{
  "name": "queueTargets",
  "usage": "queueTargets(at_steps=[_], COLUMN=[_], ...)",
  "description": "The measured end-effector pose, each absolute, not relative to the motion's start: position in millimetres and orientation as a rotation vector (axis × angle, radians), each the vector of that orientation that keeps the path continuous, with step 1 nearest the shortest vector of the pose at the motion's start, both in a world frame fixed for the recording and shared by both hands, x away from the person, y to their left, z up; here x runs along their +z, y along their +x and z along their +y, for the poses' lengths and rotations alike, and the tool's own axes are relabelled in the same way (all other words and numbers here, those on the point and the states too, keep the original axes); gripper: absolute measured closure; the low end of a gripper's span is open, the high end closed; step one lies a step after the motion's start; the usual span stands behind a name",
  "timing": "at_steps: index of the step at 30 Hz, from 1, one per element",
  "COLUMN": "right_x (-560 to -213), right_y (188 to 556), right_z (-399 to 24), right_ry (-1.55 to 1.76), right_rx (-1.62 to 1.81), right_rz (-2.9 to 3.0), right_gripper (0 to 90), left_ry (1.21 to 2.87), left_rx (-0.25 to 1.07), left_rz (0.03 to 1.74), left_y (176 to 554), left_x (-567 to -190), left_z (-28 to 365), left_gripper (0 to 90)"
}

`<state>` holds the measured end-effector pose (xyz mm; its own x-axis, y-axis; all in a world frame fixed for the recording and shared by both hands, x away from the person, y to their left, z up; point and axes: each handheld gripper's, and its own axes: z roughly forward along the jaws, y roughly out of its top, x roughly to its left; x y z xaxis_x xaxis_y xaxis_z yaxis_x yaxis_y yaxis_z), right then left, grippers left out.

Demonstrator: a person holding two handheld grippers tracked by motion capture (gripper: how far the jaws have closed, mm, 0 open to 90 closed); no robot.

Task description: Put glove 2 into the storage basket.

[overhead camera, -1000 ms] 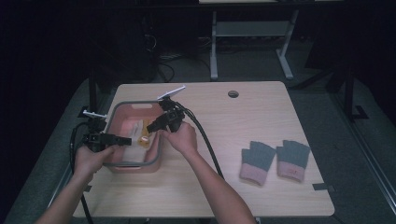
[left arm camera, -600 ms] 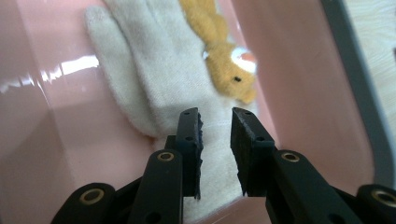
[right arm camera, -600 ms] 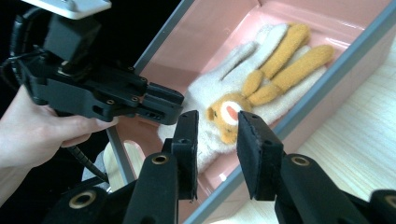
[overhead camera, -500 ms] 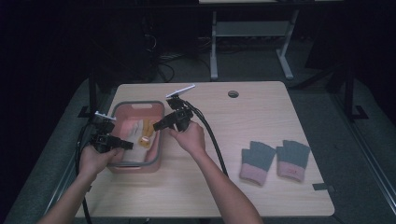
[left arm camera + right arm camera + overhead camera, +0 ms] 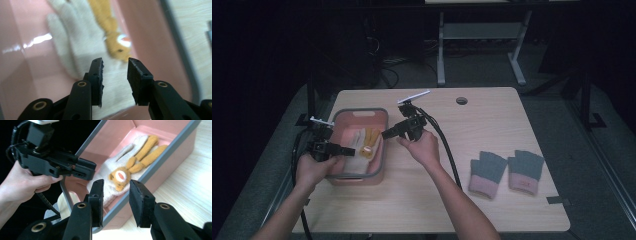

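Observation:
A white knitted glove with orange fingers and a small animal face [image 5: 120, 167] lies flat in a pink bin with a grey rim [image 5: 362, 110]. My left gripper [image 5: 349, 150] hovers over the bin's left part, and its jaws have just opened a little. In the left gripper view it [image 5: 115, 67] stands open above the glove's [image 5: 72, 42] cuff with nothing between the pads. My right gripper [image 5: 387, 134] hangs at the bin's right rim, pointing at the glove. Its jaws [image 5: 116, 188] have been opening and are empty.
Two grey gloves with pink cuffs [image 5: 486, 172] [image 5: 524, 170] lie side by side on the wooden table [image 5: 462, 200] at the right. A round cable hole [image 5: 461, 100] sits near the far edge. Black cables trail from both grippers toward the person.
My right gripper has drawn back to the right, from over the bin's inside to its right rim. The left hand has stayed at the bin's left side.

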<state>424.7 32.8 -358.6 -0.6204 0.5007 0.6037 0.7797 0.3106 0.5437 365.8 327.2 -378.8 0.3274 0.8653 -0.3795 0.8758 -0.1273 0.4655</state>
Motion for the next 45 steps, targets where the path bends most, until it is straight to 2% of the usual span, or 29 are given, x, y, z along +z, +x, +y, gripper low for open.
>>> queueTargets(at_steps=[21, 45], right_x=[-345, -344], right_y=[416, 403], right_z=[-14, -81], right_ry=[-1.190, -1.265], right_rx=[-1.262, -1.297], right_rz=[-2.264, -2.252], right_gripper=[59.2, 53.7], left_ry=[1.911, 1.948], left_rx=[-0.074, -0.110], left_rz=[1.352, 1.230], left_y=[359, 363], left_x=[-350, -340], left_z=[291, 227], left_gripper=[57.8, 51.3])
